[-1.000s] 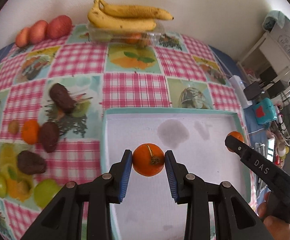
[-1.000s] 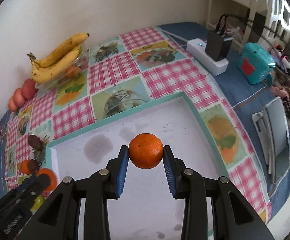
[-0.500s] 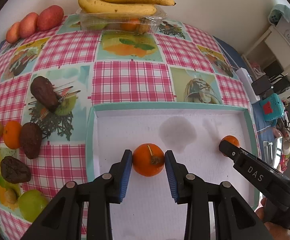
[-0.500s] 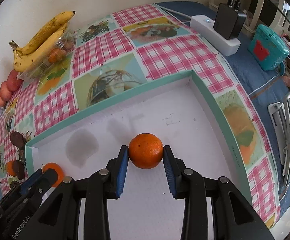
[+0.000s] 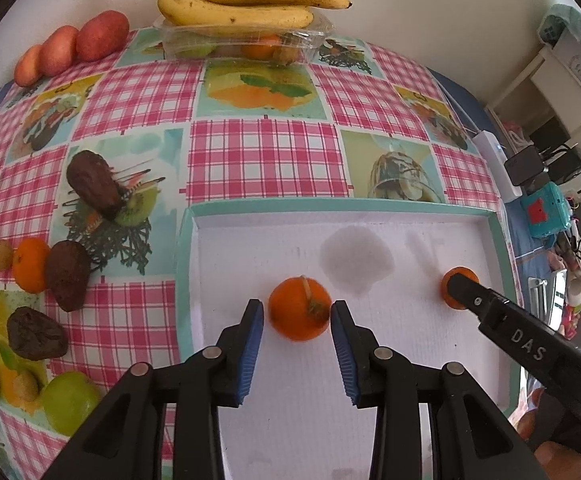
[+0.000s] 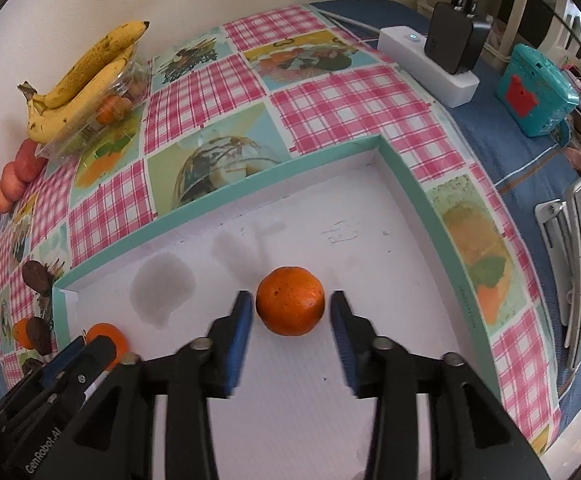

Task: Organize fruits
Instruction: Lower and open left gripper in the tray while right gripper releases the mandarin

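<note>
Two oranges lie in the white tray (image 5: 330,205) with the teal rim. The one with a stem (image 5: 298,308) rests on the tray floor between the blue pads of my left gripper (image 5: 296,311), whose jaws are opening, with a thin gap on each side. The smooth orange (image 6: 290,300) sits on the tray floor (image 6: 370,216) between the pads of my right gripper (image 6: 291,301), also opening, with clear gaps. In the left wrist view the right gripper's fingertip (image 5: 463,285) covers part of that orange (image 5: 450,280).
On the checked cloth left of the tray lie dark avocados (image 5: 68,274), another orange (image 5: 30,264), and green fruits (image 5: 68,402). Bananas (image 5: 242,4) rest on a clear box (image 5: 242,42) at the wall, beside red fruits (image 5: 78,40). A power strip (image 6: 426,68) and a teal device (image 6: 538,92) sit at the right.
Both grippers came down into the tray with their oranges. Their jaws have now parted and both oranges rest loose on the tray floor.
</note>
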The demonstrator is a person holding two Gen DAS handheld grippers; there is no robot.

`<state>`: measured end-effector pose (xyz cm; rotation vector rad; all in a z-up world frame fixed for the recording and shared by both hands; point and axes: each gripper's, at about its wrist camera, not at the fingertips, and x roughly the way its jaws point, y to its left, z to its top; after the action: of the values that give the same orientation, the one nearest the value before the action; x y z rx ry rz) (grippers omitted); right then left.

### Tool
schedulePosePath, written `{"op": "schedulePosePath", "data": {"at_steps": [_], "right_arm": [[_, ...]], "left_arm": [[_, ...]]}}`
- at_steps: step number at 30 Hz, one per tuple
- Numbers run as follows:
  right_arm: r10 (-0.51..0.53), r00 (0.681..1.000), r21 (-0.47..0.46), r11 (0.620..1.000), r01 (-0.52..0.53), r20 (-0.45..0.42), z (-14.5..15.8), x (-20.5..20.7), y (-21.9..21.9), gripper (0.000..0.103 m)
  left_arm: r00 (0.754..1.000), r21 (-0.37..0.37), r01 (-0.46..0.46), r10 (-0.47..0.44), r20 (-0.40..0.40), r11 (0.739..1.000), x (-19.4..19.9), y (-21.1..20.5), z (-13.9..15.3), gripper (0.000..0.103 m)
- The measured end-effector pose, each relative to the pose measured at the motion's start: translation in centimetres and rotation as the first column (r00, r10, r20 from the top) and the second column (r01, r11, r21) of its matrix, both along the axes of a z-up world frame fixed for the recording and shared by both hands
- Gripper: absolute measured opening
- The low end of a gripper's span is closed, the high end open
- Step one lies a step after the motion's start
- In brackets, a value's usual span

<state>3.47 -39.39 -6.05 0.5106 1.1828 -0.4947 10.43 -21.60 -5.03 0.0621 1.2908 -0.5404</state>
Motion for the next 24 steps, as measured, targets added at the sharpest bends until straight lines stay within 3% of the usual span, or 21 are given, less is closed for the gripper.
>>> {"op": "schedulePosePath", "data": {"at_steps": [4, 7, 11, 15, 18, 24], "right_arm": [[0.009, 1.0, -0.019, 1.0, -0.009, 0.012, 1.1, -0.1, 0.1, 0.054], [0.024, 0.999, -0.034, 0.999, -0.023, 0.022, 2.0, -0.1, 0.4, 0.066], [0.041, 0.999, -0.058, 0.998, -0.04, 0.023, 3.0, -0.4, 0.7, 0.075], [0.042, 0.998, -0.065, 0.997, -0.04, 0.038, 3.8, -1.0, 0.7, 0.076], [0.041, 0.998, -0.068, 0.997, -0.037, 0.048, 4.3, -1.4, 0.7, 0.089], [0.046, 0.996, -0.091, 0.995, -0.038, 0.083, 5.4, -2.0, 1.3, 0.089]], "left_arm": [[1.0, 0.015, -0.011, 0.011, 0.015, 1.0, -0.3, 0.5, 1.1, 0.057], [0.999, 0.027, -0.023, 0.022, 0.026, 0.999, -0.3, 1.1, 1.8, 0.069], [0.996, 0.074, -0.049, 0.043, 0.077, 0.996, -0.5, 2.2, 2.8, 0.094], [0.99, 0.092, -0.078, 0.066, 0.121, 0.993, -0.6, 3.4, 3.6, 0.102], [0.986, 0.089, -0.097, 0.084, 0.146, 0.991, -0.7, 4.4, 4.2, 0.103], [0.965, 0.07, -0.105, 0.085, 0.249, 0.992, -1.6, 6.2, 6.5, 0.103]]}}
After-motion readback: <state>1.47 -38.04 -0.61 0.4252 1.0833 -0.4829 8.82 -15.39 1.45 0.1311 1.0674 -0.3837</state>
